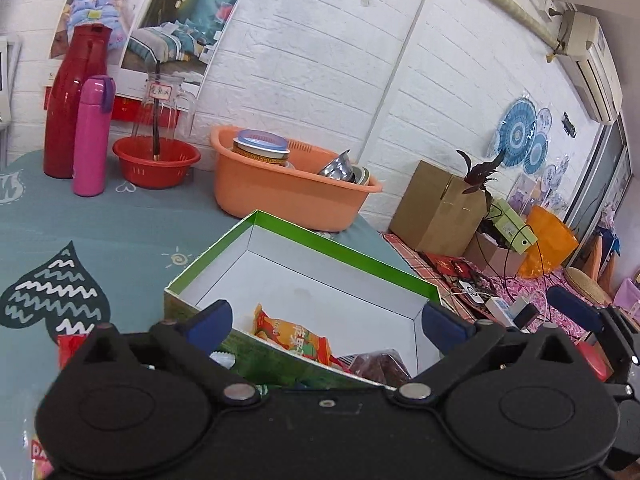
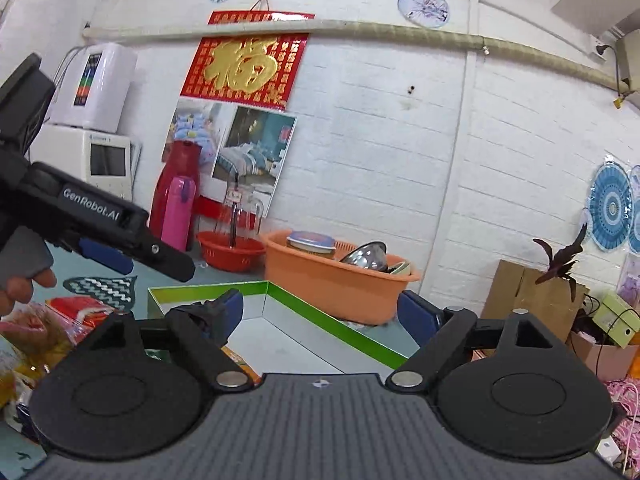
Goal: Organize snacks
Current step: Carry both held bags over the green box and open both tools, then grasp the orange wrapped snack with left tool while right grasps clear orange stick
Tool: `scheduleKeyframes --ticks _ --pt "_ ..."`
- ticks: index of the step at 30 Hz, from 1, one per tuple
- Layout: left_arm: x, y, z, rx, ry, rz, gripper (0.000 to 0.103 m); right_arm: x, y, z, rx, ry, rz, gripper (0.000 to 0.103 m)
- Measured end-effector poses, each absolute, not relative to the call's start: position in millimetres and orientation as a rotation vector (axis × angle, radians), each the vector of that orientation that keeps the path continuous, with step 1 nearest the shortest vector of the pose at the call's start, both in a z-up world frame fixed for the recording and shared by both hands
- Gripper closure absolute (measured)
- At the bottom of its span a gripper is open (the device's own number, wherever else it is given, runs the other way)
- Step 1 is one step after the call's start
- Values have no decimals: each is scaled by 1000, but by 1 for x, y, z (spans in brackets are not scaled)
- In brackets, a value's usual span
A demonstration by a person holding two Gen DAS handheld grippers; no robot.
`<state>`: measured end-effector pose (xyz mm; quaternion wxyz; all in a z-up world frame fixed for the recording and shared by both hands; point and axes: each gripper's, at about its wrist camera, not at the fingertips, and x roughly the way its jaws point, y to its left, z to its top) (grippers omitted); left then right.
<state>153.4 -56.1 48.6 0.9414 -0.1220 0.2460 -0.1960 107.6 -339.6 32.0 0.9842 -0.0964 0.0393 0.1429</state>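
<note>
A green-rimmed box (image 1: 320, 240) with a white inside stands open on the teal tablecloth. An orange snack packet (image 1: 292, 334) and a dark red packet (image 1: 380, 364) lie in its near corner. My left gripper (image 1: 326, 320) hovers over the box's near edge, open, with nothing pressed between its blue pads. My right gripper (image 2: 322, 314) is also open and empty, facing the box (image 2: 304, 308) from beside it. In the right wrist view the left gripper (image 2: 158, 270) reaches in from the left, held by a hand (image 2: 24, 280). More snack packets (image 2: 72, 312) lie left of the box.
Behind the box stands an orange basin (image 1: 288, 196) holding a lidded tin and metal bowls. A red bowl (image 1: 156, 164), a pink flask (image 1: 94, 136) and a red flask (image 1: 76, 100) stand at the back left. A cardboard box (image 1: 436, 208) and cables sit to the right.
</note>
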Motion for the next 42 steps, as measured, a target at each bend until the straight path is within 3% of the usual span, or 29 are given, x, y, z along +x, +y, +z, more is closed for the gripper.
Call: scheduleKeyframes --ticks 8,15,28,30,32,42 --pt "79 -35 41 -256 470 -415 0 69 -347 29 -18 202 389 0" --pt "32 -26 12 -254 480 -436 0 46 -343 -12 -23 344 389 0" --pt "31 -82 -7 -157 522 -602 0 81 -366 -60 -85 532 278 0" --pt "38 -92 -8 -136 524 -605 0 86 -366 -63 -87 534 288 9" --pt "47 -103 -9 -118 527 -619 0 89 -368 -65 -80 555 295 66" --pt "104 -164 -35 25 637 -672 0 56 -394 -64 -34 541 281 68"
